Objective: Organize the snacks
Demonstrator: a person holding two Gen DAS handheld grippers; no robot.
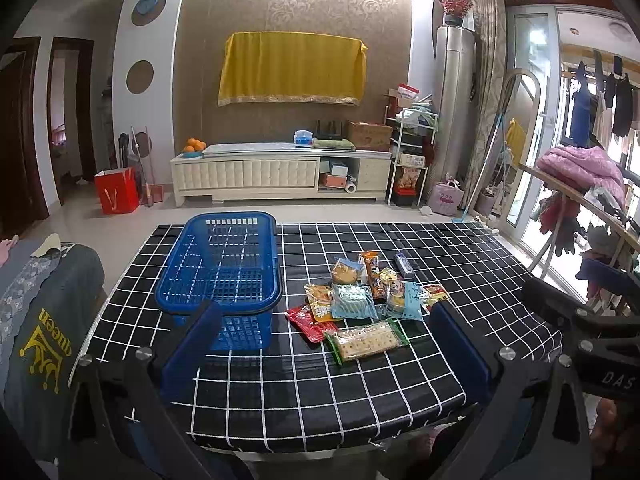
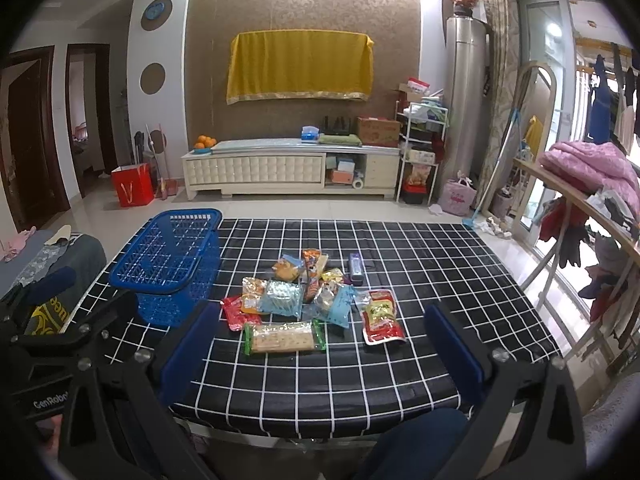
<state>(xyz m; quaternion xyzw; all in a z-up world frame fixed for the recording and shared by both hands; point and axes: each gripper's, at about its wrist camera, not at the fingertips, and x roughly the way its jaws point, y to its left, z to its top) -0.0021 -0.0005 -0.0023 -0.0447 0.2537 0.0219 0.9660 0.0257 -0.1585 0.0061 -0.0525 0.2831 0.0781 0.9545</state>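
A blue plastic basket [image 1: 222, 264] [image 2: 172, 256] stands at the table's left side, with nothing visible inside. To its right lies a heap of snack packets [image 1: 368, 292] [image 2: 304, 296]. A green-edged cracker pack [image 1: 366, 340] [image 2: 284, 337] lies nearest me, and a red and yellow packet [image 2: 382, 316] is at the heap's right. My left gripper [image 1: 324, 344] is open above the near edge, apart from basket and crackers. My right gripper [image 2: 320, 344] is open too, its blue fingers either side of the heap, holding nothing.
The table [image 1: 460, 264] has a black cloth with white grid lines. A cloth-covered seat [image 1: 44, 320] stands at the left. A rack piled with clothes [image 2: 592, 184] stands at the right. Beyond the table are tiled floor, a white cabinet [image 2: 288, 172] and a red bag [image 2: 132, 190].
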